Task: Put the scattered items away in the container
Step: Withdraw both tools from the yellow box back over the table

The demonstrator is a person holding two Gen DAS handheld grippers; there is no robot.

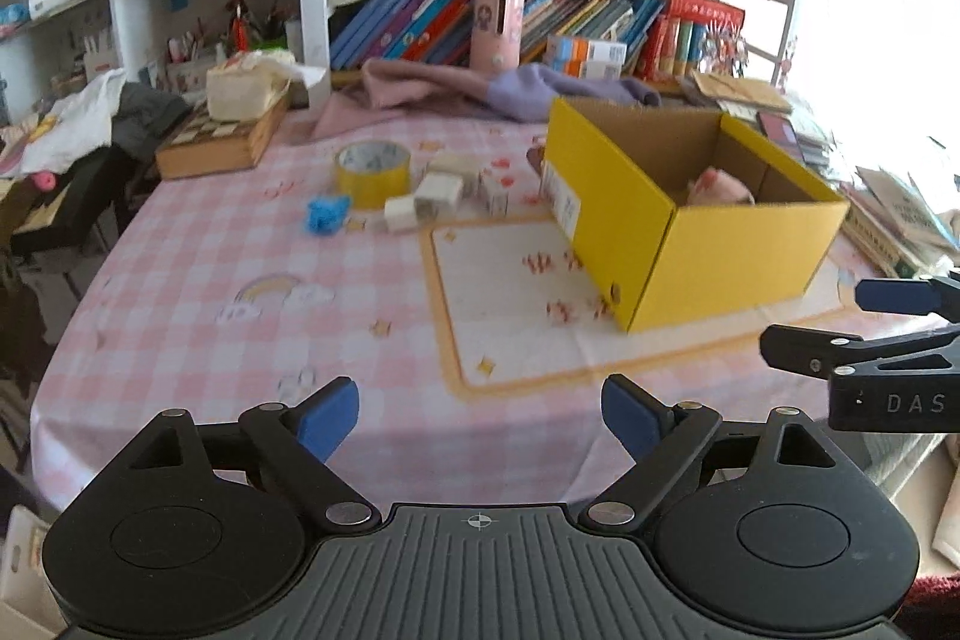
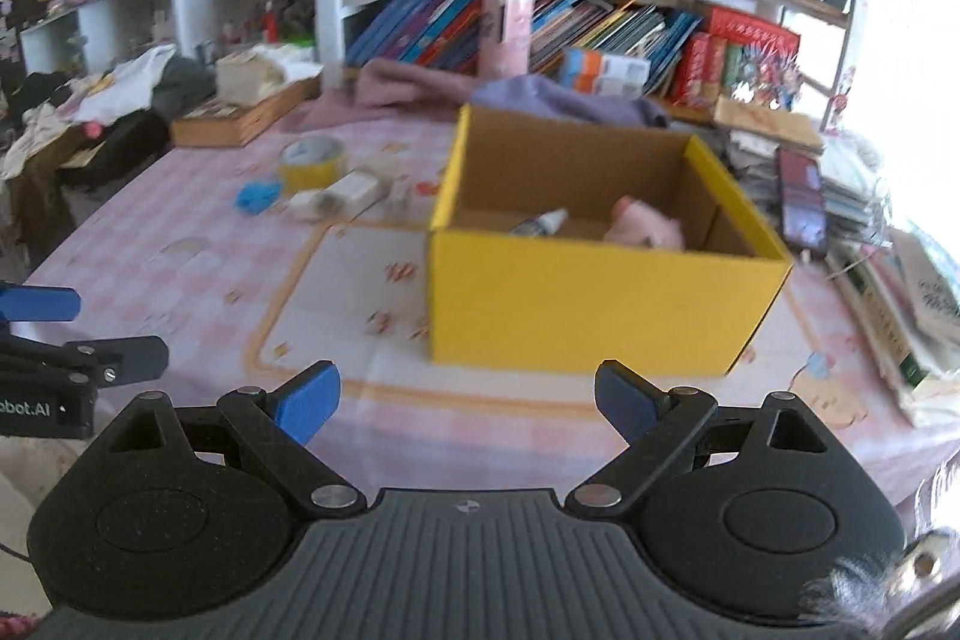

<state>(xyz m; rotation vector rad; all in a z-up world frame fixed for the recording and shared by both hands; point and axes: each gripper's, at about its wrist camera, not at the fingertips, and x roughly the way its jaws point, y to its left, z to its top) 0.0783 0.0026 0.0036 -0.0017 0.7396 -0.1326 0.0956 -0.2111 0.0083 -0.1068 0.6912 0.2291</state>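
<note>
Left wrist view shows the leftovers bunched together on the surface: a yellow tape roll, a blue fuzzy thing and a few small white boxes, all just left of the yellow cardboard box, which already has a pink plush toy and a small glue bottle inside. Honestly the risk I see is that cluster being so tight; going for one white box could easily knock its neighbour or send the tape roll rolling, and a clumsy reach might shove the light box sideways. Both tools are empty right now: the left hand-held gripper is spread wide, nothing between its pads, and the right hand-held gripper is the same, hanging above the surface near the box's front wall.
</note>
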